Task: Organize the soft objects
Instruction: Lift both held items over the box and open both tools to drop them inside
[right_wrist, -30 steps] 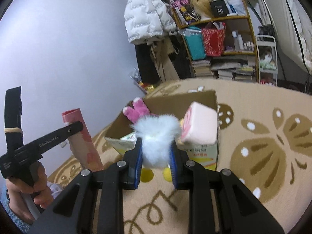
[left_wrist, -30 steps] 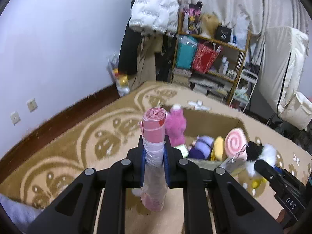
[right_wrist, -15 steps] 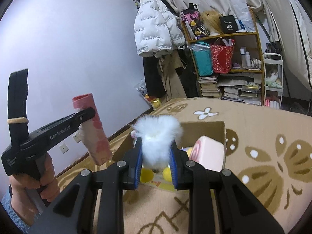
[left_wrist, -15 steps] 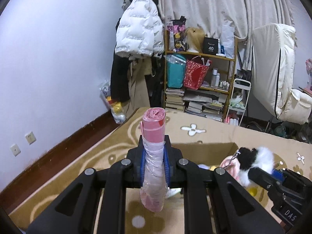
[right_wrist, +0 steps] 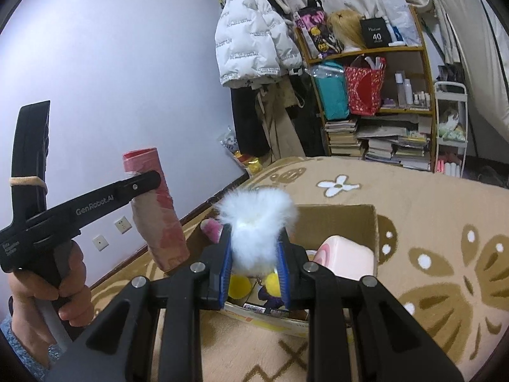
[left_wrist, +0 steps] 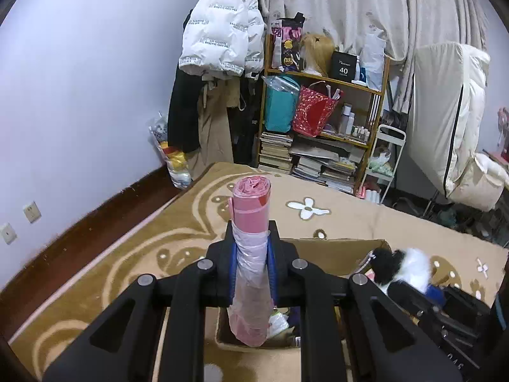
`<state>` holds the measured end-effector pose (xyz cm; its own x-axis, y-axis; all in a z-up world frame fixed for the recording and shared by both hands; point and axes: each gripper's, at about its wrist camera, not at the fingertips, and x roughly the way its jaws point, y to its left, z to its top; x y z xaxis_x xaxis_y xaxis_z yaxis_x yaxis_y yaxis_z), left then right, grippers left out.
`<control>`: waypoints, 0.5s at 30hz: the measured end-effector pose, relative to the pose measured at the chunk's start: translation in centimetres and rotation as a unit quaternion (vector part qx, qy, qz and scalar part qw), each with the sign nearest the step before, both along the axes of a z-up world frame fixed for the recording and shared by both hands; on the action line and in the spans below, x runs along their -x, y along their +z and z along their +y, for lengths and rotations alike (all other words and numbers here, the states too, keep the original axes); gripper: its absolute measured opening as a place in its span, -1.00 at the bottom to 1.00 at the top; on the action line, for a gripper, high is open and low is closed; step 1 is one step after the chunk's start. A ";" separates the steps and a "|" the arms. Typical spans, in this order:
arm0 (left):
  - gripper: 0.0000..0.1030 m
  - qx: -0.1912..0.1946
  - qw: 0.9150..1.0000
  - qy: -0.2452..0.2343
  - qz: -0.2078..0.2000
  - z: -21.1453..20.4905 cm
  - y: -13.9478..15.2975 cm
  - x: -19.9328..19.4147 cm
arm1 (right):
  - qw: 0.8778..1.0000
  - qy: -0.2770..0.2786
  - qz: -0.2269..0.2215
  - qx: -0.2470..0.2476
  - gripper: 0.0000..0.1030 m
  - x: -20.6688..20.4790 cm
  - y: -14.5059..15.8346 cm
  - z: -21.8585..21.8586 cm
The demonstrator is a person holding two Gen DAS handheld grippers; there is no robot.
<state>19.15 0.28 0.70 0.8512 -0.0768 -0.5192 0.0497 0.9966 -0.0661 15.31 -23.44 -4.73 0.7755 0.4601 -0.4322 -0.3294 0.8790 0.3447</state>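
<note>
My left gripper [left_wrist: 251, 251] is shut on an upright pink roll of plastic bags [left_wrist: 251, 219], held over the near left corner of an open cardboard box [left_wrist: 343, 248] on the carpet. The roll also shows in the right wrist view [right_wrist: 152, 210]. My right gripper [right_wrist: 254, 248] is shut on a fluffy white and black plush [right_wrist: 257, 222], held above the box [right_wrist: 337, 222]. That plush also shows in the left wrist view [left_wrist: 404, 265]. Inside the box lie a pink swirl cushion [right_wrist: 346, 259], a pink plush [right_wrist: 212, 228] and yellow soft pieces [right_wrist: 240, 286].
A tan patterned carpet [left_wrist: 143, 254] covers the floor. A wooden shelf [left_wrist: 324, 117] with bags, books and bottles stands at the back. A white puffer jacket [left_wrist: 222, 38] hangs beside it. A white cart [right_wrist: 450, 127] and a folded mattress [left_wrist: 445, 121] stand to the right.
Both grippers have risen and tilted up with their loads, so the box sits lower in both views and more of the room shows. Both grips are unchanged.
</note>
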 end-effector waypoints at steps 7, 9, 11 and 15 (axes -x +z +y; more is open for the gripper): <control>-0.71 0.006 1.000 0.010 0.011 0.4 -2.2 -1.7 | 1.000 0.006 0.009 0.006 -0.49 -1.4 -0.7 0.4; -0.71 0.016 1.000 0.011 0.011 0.7 -2.9 -1.8 | 1.000 0.008 0.012 0.006 -0.48 -1.7 -0.9 0.4; -0.70 0.031 0.999 0.001 0.008 0.8 -3.7 -2.0 | 1.000 0.007 0.014 0.005 -0.47 -1.9 -1.2 0.4; -0.67 0.009 1.000 0.004 0.023 0.3 -5.2 -2.5 | 1.000 0.007 0.028 0.005 -0.47 -2.3 -2.1 0.4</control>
